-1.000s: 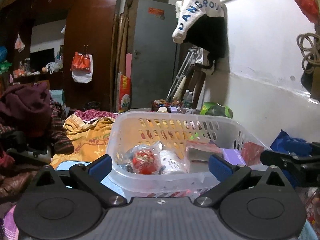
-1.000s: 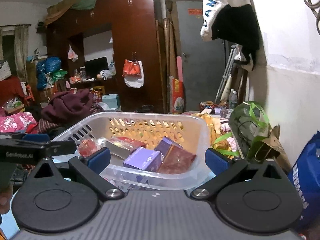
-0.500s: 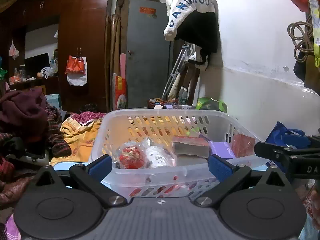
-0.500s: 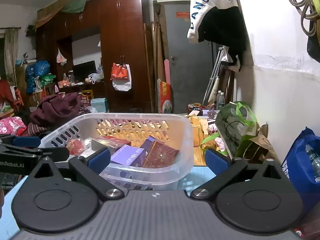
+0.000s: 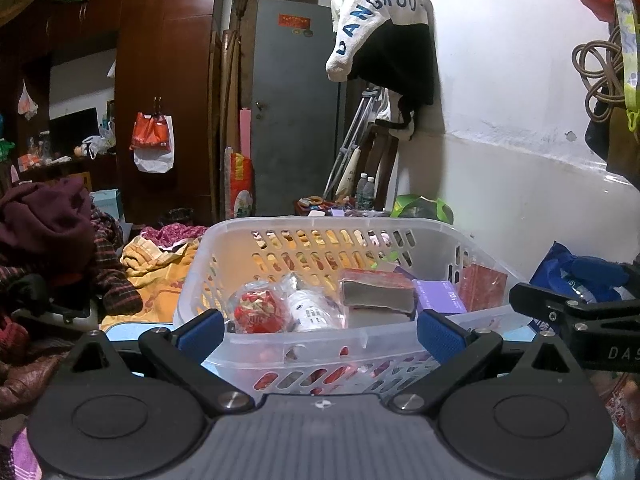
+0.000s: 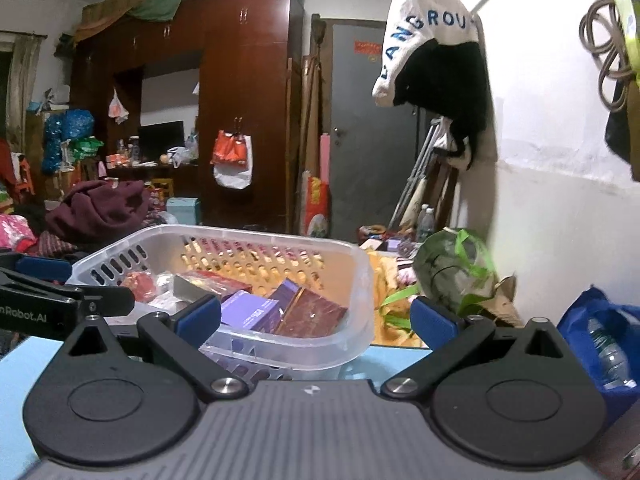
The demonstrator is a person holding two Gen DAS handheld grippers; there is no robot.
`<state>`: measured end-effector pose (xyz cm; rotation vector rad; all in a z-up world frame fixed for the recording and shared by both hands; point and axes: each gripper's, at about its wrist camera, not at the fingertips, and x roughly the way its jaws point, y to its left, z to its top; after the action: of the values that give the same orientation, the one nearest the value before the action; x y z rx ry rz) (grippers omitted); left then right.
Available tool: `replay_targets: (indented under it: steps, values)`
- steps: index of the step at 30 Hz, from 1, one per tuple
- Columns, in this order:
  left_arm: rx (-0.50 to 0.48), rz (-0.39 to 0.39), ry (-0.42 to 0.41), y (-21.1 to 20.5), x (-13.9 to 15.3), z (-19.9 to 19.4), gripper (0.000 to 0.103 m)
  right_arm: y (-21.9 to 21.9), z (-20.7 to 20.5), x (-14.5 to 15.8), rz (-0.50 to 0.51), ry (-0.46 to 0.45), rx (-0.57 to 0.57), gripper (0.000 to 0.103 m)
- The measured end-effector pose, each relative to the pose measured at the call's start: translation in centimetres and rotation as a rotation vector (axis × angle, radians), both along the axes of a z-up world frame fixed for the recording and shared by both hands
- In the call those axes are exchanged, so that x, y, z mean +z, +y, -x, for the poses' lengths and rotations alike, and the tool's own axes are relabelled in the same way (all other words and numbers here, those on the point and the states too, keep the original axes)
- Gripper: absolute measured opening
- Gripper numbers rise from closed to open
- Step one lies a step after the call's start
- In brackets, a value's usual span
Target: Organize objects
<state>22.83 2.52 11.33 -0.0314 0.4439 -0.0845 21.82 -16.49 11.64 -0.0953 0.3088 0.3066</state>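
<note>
before both spread tools (image 5: 320,330), filled basket (image 5: 400,344)

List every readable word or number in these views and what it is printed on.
"DANGROU": white hanging garment.
"DAS": right tool's arm, cut off.
"nRobot.AI": left tool's arm, cut off.
"12h": purple box.
Red door sticker, white bottle label: unreadable.
</note>
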Motion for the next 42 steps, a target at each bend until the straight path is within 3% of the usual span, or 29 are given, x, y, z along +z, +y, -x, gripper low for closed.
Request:
replay_targets:
  steps: [14, 42]
  values:
    - [0.014, -0.009, 0.005, 0.0, 0.4, 1.2, 0.103, -0.4, -0.5, -0.1, -0.020, 0.068, 0.014, 0.103]
    - [0.057, 0.005, 0.023, 0.4, -0.3, 1.7, 0.103, -0.5, -0.4, -0.7, -0.064, 0.100, 0.069, 0.103]
